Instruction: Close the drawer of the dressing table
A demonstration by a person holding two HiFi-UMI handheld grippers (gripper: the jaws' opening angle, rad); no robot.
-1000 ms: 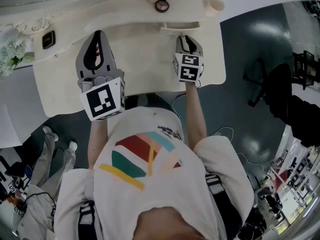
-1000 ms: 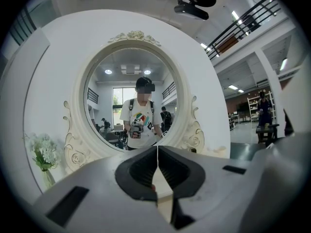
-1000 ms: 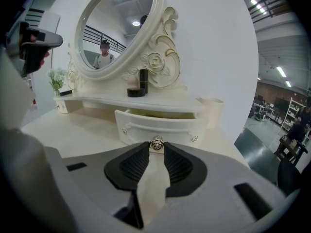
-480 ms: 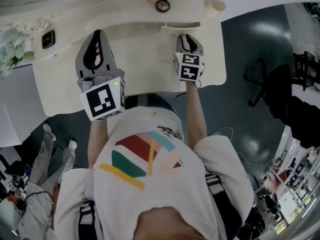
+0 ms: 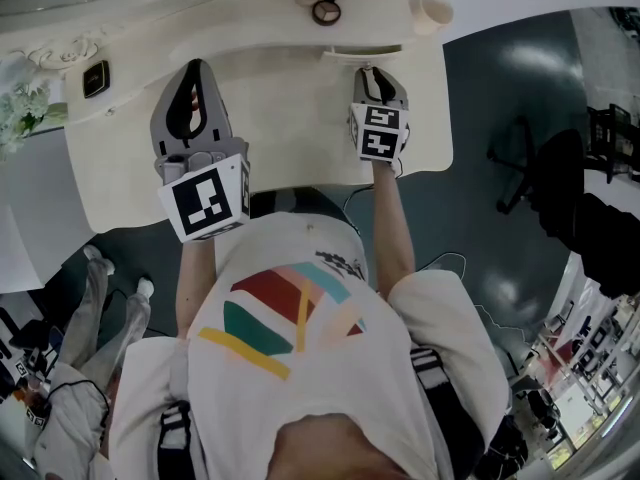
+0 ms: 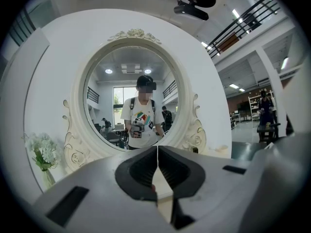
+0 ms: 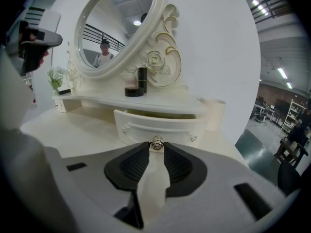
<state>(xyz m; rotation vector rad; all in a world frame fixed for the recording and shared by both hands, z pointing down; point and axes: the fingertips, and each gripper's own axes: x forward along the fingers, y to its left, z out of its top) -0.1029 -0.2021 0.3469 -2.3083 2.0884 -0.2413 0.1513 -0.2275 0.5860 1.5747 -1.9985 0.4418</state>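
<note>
The cream dressing table (image 5: 280, 108) has a small drawer (image 7: 160, 127) under its upper shelf, standing slightly pulled out. In the head view the drawer (image 5: 362, 53) lies just ahead of my right gripper (image 5: 371, 72). In the right gripper view, my right gripper (image 7: 156, 147) has its jaw tips closed on either side of the drawer's metal knob (image 7: 156, 143). My left gripper (image 5: 196, 68) hovers over the left of the tabletop. Its jaws meet at the tips (image 6: 157, 147) with nothing between them, pointing at the oval mirror (image 6: 131, 96).
A cream cup (image 7: 214, 111) stands on the shelf right of the drawer, with a black bottle (image 7: 141, 80) and a round dish by the mirror base. White flowers (image 6: 41, 152) stand at the table's left end. A black office chair (image 5: 545, 173) stands to the right.
</note>
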